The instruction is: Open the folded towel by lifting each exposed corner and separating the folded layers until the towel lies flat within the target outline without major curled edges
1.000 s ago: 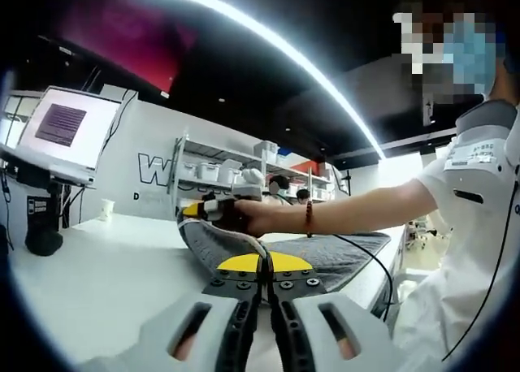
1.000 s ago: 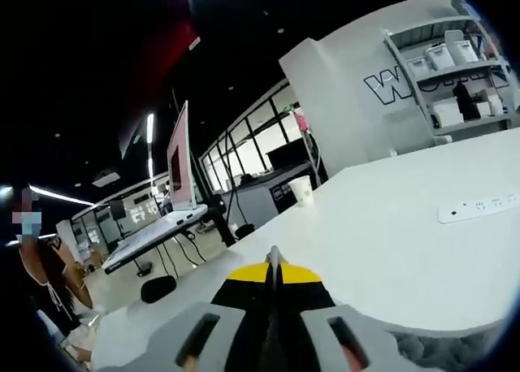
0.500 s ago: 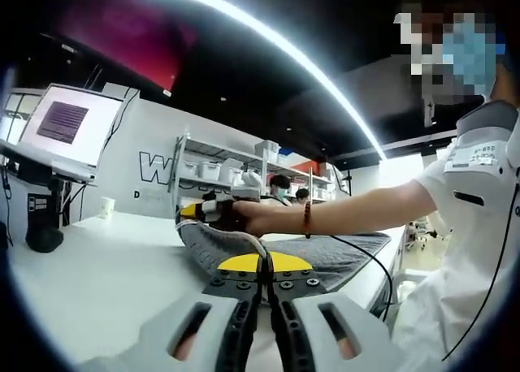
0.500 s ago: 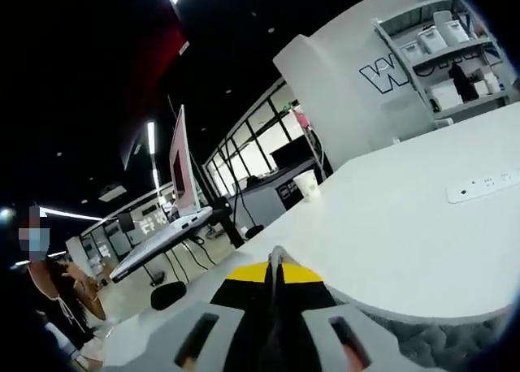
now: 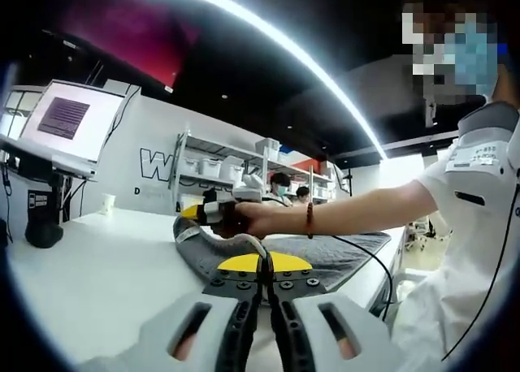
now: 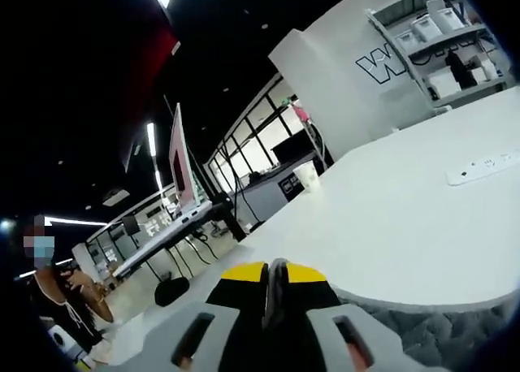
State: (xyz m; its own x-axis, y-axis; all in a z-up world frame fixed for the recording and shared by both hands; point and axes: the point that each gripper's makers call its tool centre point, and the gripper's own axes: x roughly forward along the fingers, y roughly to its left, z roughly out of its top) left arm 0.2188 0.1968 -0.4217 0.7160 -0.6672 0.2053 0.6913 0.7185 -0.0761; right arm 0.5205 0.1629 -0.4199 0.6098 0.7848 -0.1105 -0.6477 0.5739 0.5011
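Note:
A grey towel (image 5: 341, 250) lies on the white table (image 5: 97, 258), with its near edge running up into my left gripper (image 5: 264, 262), whose yellow-tipped jaws are shut on it. Further back, a person's hand (image 5: 252, 218) holds my right gripper (image 5: 195, 212), which keeps a towel corner lifted above the table so the cloth curls beneath it. In the right gripper view, my right gripper (image 6: 275, 270) is shut with a thin strip of cloth between its tips. More of the grey towel (image 6: 422, 331) hangs at the lower right.
A laptop (image 5: 65, 124) stands on a raised stand at the left, with a paper cup (image 5: 107, 205) behind. A white power strip (image 6: 483, 167) lies on the table (image 6: 406, 226). Shelves with boxes (image 5: 219, 173) line the far wall. The person stands at the right.
The right gripper has shifted slightly with the towel corner, and the cloth under it curls more. The left gripper has stayed in place, still shut.

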